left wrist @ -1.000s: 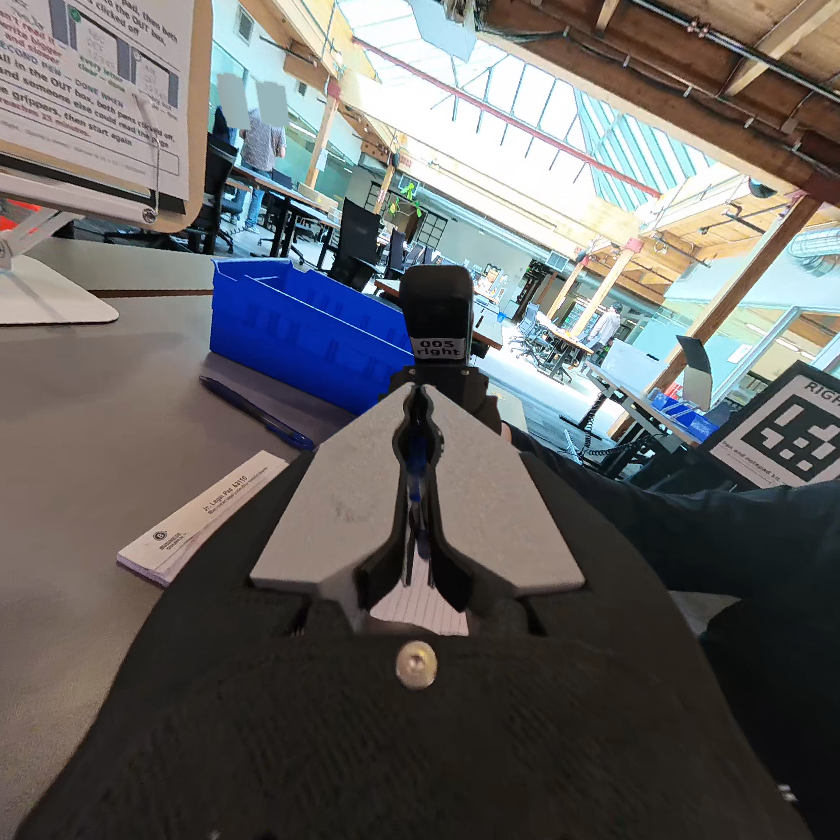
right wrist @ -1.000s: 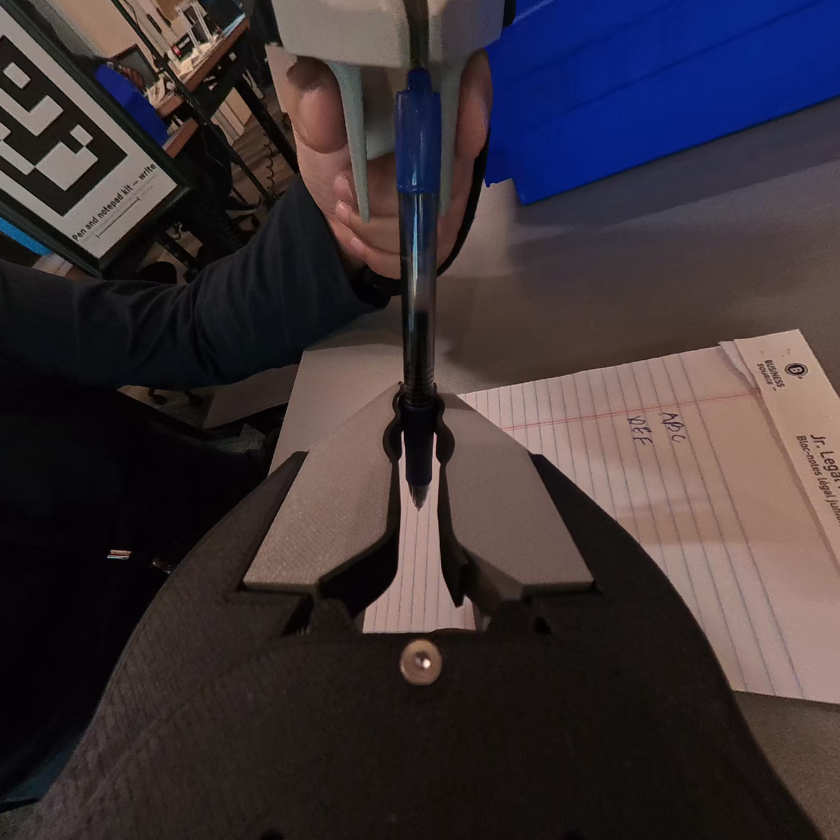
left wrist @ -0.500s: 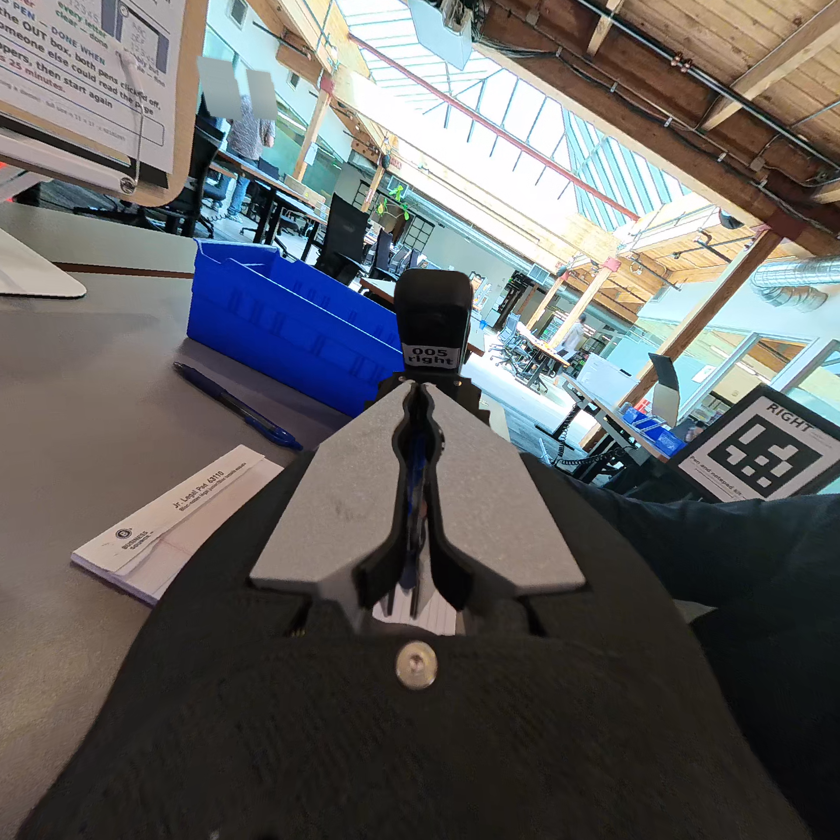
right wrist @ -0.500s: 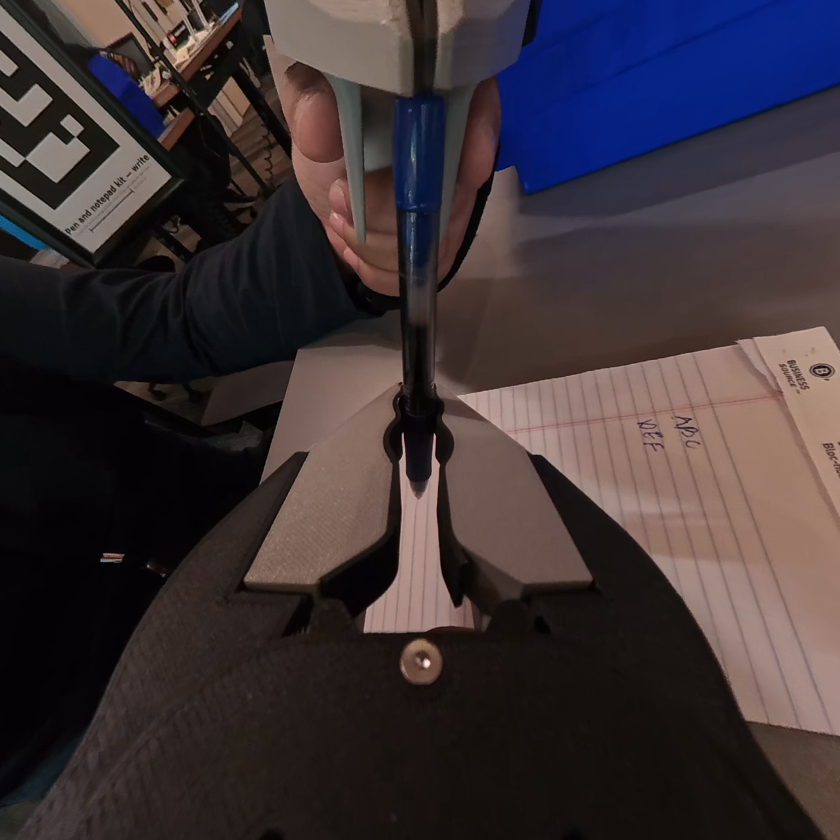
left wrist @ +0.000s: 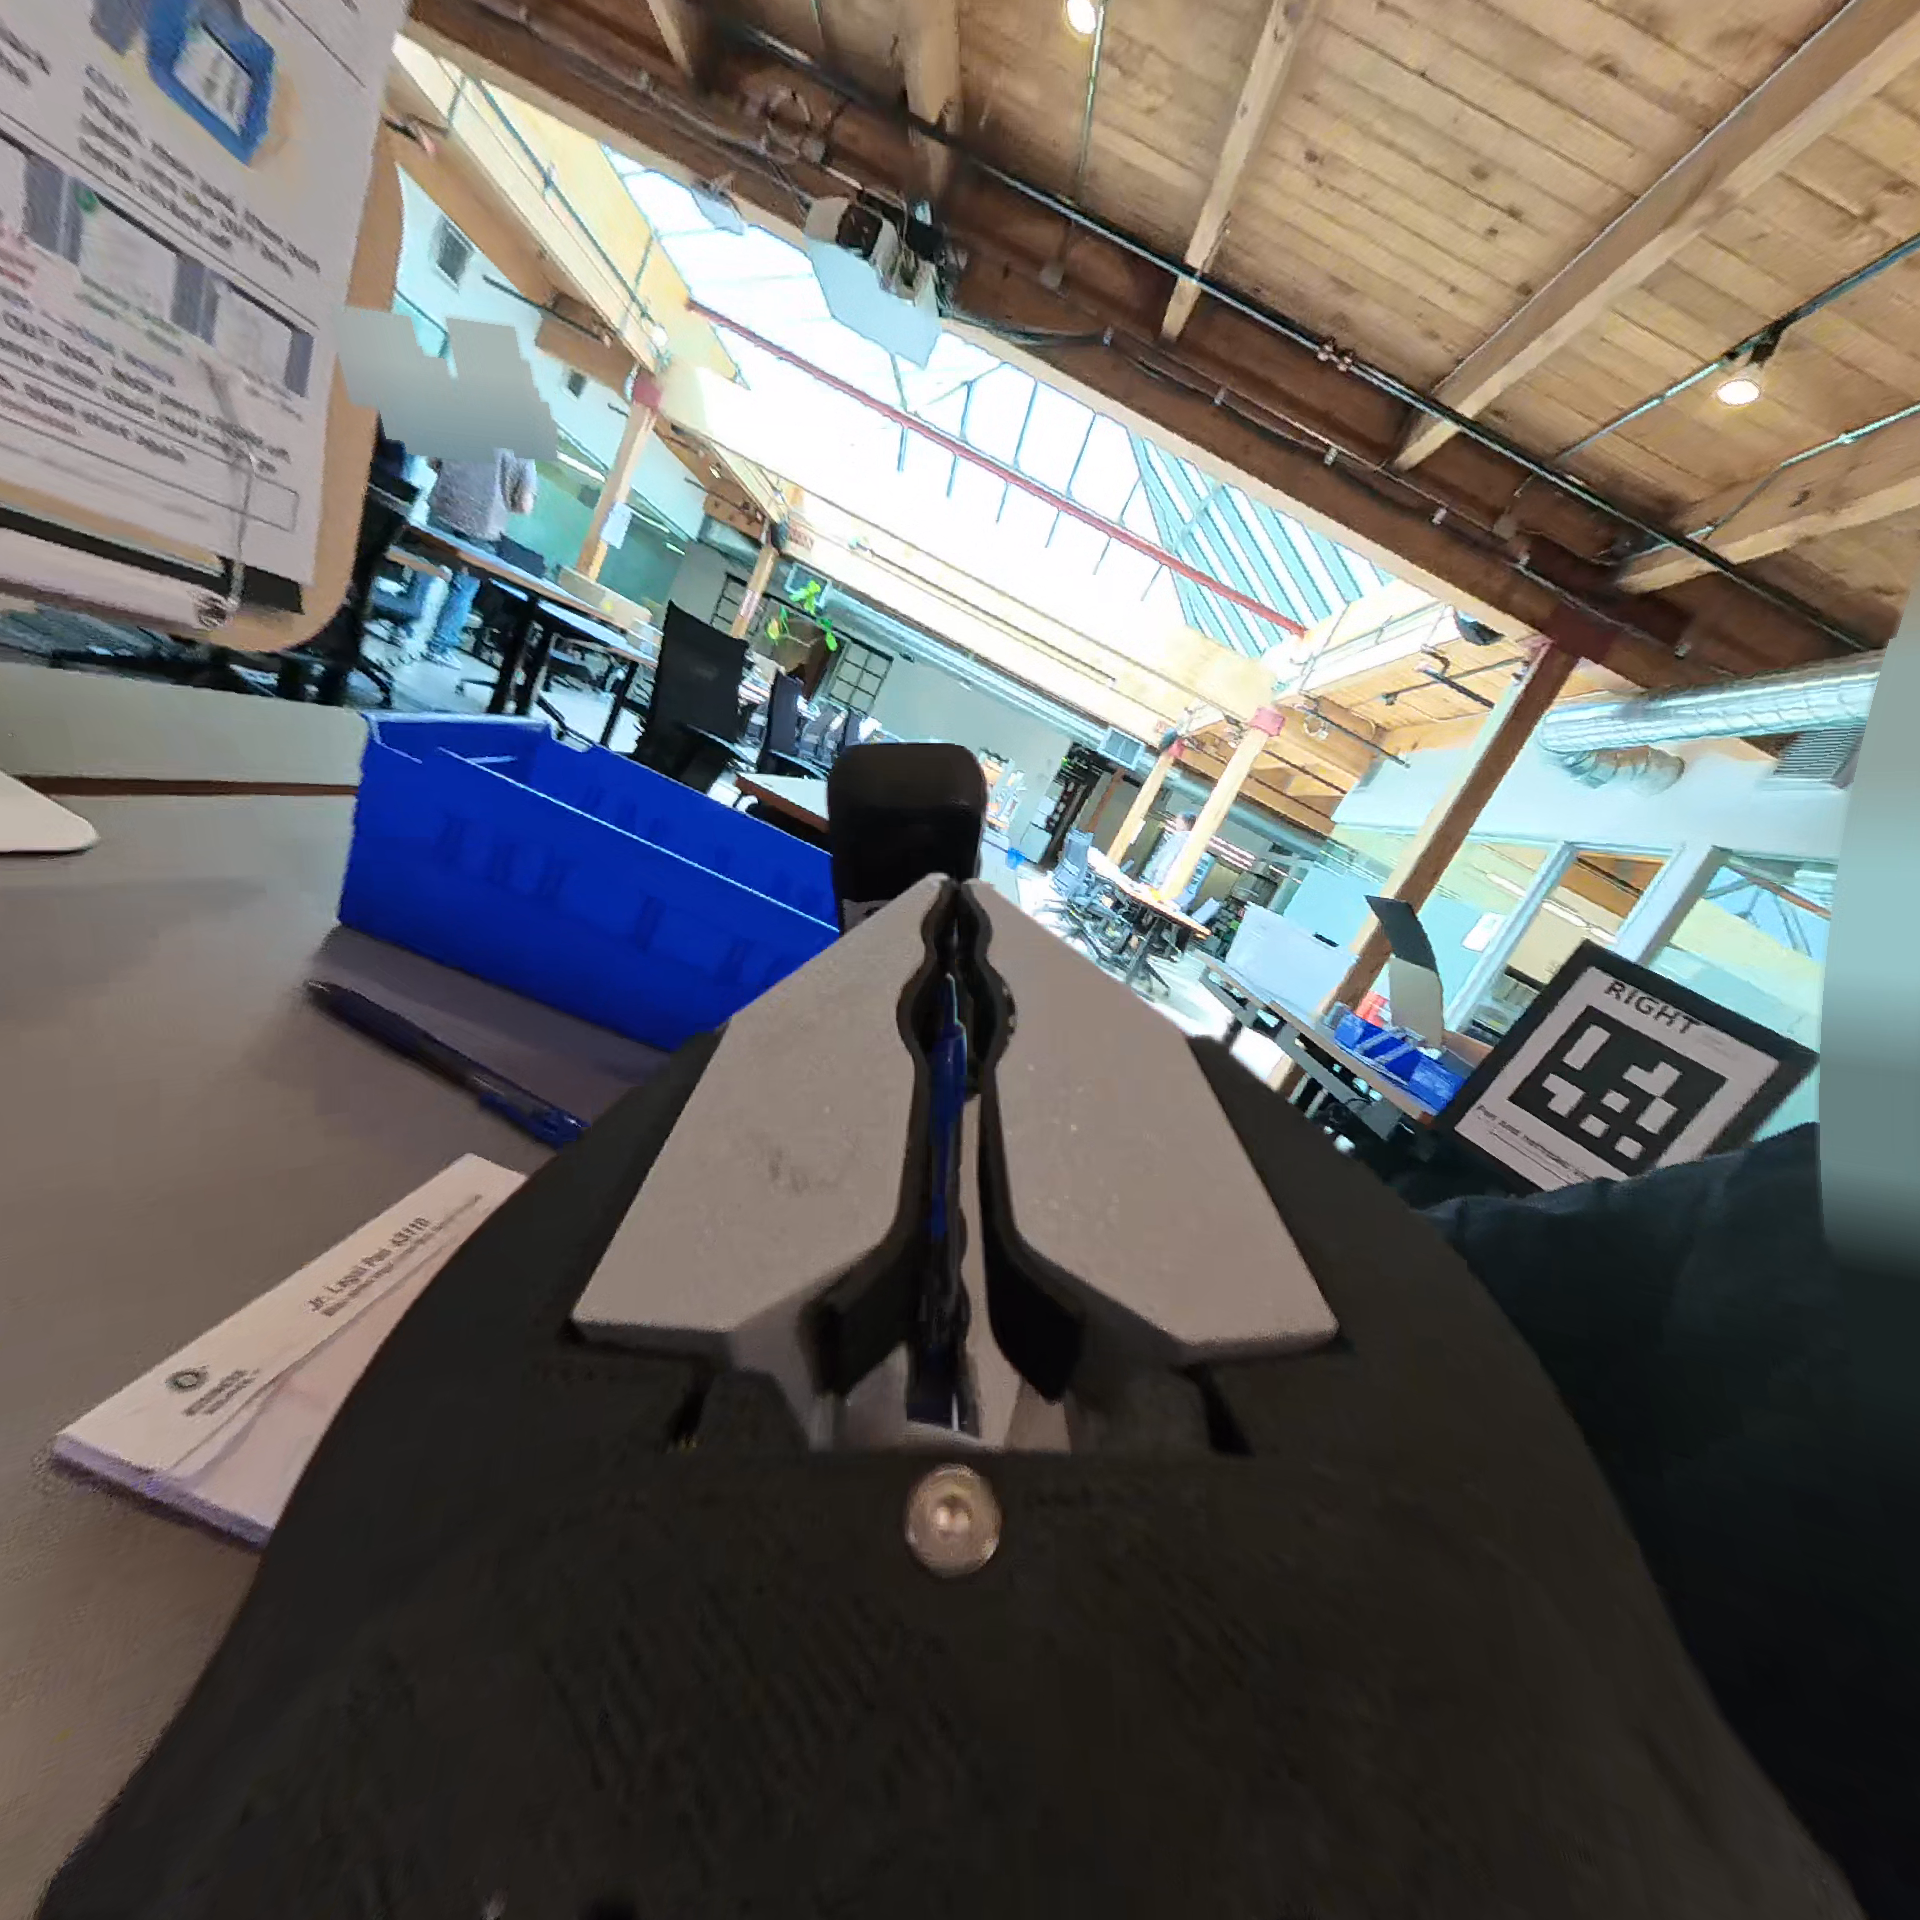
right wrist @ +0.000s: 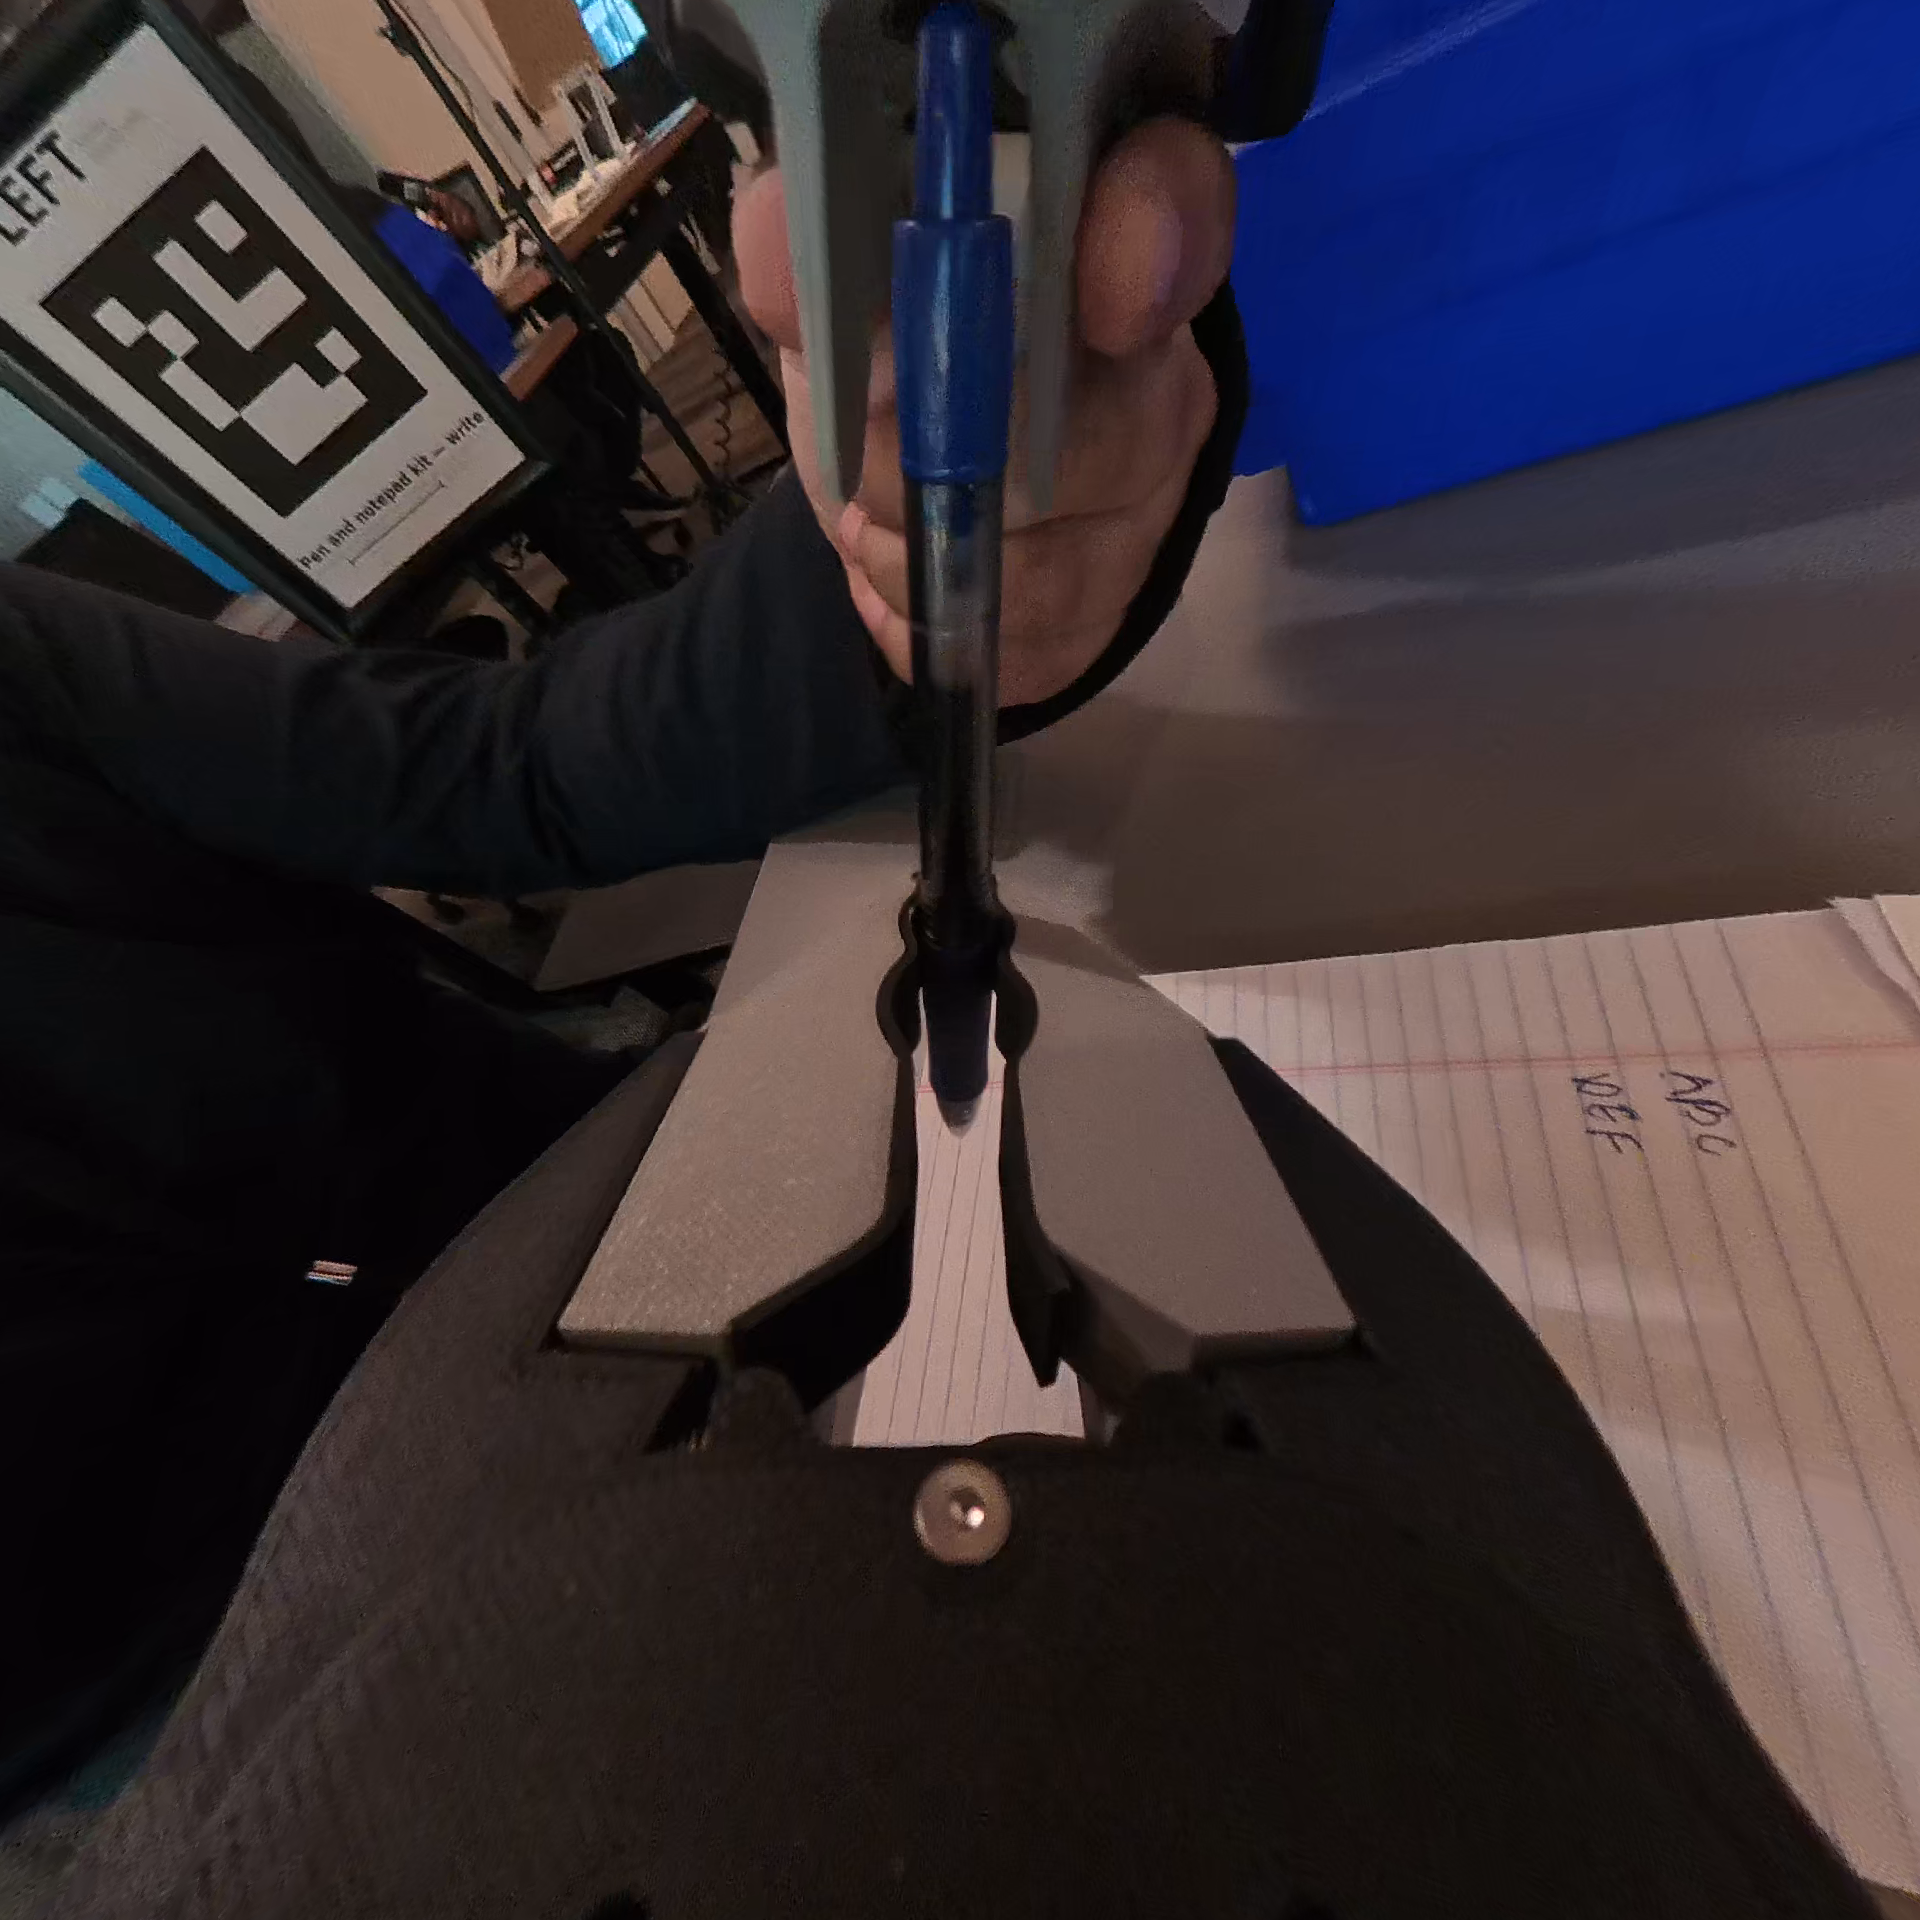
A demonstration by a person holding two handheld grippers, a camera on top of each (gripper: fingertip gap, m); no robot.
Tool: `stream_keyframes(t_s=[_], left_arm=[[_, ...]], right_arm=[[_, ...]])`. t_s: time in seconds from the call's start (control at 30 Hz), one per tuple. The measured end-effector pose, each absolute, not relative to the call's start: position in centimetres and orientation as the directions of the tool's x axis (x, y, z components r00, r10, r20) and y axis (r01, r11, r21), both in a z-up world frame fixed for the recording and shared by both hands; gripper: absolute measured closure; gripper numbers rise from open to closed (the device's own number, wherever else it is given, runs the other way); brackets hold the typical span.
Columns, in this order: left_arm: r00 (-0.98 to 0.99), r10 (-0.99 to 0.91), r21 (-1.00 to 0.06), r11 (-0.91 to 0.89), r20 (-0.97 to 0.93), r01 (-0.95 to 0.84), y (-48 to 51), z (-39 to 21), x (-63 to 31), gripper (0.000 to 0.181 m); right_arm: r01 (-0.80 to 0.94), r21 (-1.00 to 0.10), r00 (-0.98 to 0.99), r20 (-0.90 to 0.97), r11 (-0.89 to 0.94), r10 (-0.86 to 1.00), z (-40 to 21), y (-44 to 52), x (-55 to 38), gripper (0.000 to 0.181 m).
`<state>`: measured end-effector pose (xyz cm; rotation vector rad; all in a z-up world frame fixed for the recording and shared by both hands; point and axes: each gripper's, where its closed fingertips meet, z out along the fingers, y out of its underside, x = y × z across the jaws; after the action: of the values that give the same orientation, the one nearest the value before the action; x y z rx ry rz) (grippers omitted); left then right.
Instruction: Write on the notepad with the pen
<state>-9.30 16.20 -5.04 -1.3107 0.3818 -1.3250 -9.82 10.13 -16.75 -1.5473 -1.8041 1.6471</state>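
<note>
Since the earlier frames the left gripper (right wrist: 951, 62) has drawn back toward the top edge of the right wrist view, so more of the pen (right wrist: 951, 540) now shows between the two tools. The pen has a blue cap end, a clear barrel with dark ink inside and a blue tip section. It runs straight down the middle of that frame. Its upper end is pinched in the left gripper's grey fingers; its lower end is pinched by the right gripper (right wrist: 956, 956) just above the tip, which hangs over the notepad (right wrist: 1558, 1195). The notepad, white lined paper with a few blue letters, fills the right and centre. In the left wrist view a second blue pen (left wrist: 436, 1055) lies at centre left beside a blue bin (left wrist: 561, 883).
</note>
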Motion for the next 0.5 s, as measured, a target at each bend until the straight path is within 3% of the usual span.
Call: stream_keyframes(t_s=[0.23, 0.5], left_arm=[[0.383, -0.783, -0.797, -0.226, 0.490, 0.560, 17.8, -4.8, -12.0, 0.181], [0.553, -0.659, -0.857, -0.330, 0.509, 0.396, 20.1, -9.4, -11.0, 0.181]], right_arm=[[0.436, -0.865, -0.324, -0.407, -0.247, 0.854, -15.2, 12.7, -9.9, 0.176], [0.396, -0.841, 0.220, -0.304, -0.370, 0.927, -14.5, 20.8, -7.1, 0.176]])
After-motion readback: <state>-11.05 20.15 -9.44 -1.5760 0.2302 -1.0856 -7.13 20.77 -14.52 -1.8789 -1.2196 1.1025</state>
